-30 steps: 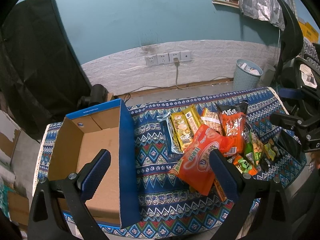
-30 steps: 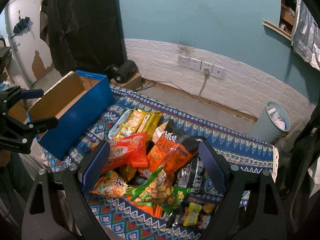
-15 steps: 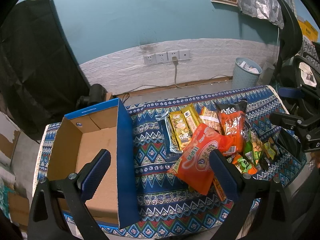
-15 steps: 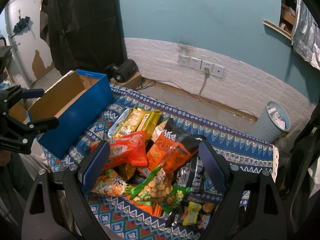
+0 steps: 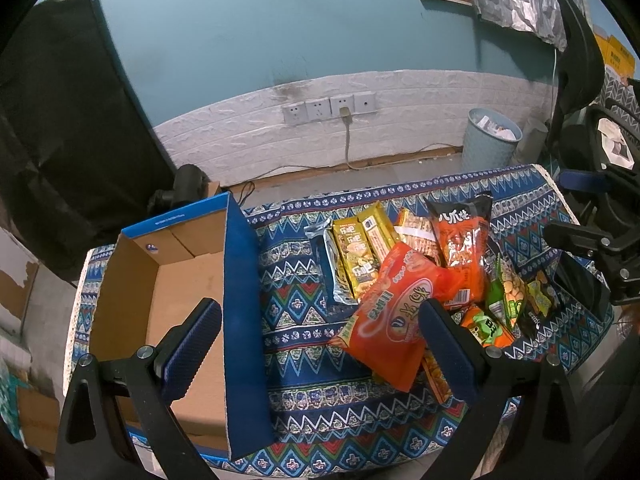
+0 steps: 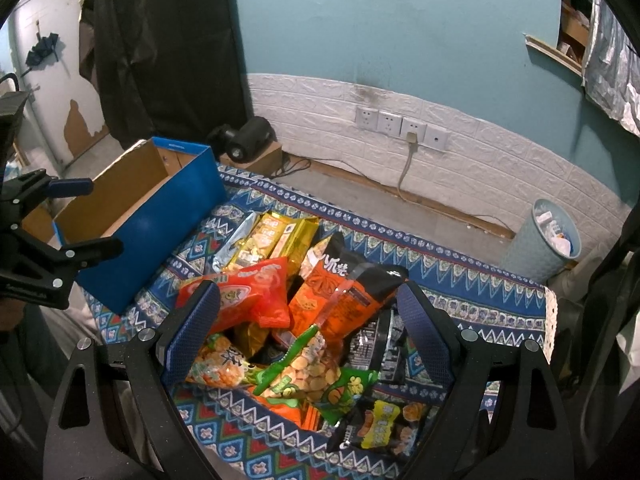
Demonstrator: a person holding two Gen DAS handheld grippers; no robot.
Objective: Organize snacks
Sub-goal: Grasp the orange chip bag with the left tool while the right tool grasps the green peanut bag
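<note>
1. Since a second ago almost nothing has shifted: the snack pile sits a touch higher in my right wrist view, and both grippers stay spread over the table.
2. My left gripper (image 5: 320,340) hangs with its jaws wide apart, holding nothing; one finger is over the box, the other over the red bag. My right gripper (image 6: 308,328) is likewise spread and empty above the snack pile.
3. The snacks lie heaped on the right part of the table: a big red bag (image 5: 396,316) on top, an orange-and-black bag (image 5: 460,252) just behind it, yellow cracker packs (image 5: 360,252) beside a silver pack (image 5: 332,268), and a green bag of peas (image 6: 304,372) and a small black-and-yellow packet (image 6: 380,424) at the near edge.
4. The blue cardboard box (image 5: 240,300) stands open to the left of the pile, apart from it, with bare brown cardboard inside and no snacks in it.
5. The table is covered with a blue patterned cloth (image 5: 296,320).
6. Behind it are a teal wall, white brick panelling with a row of sockets (image 5: 328,106), and a pale bin (image 5: 490,144) holding crumpled paper.
</note>
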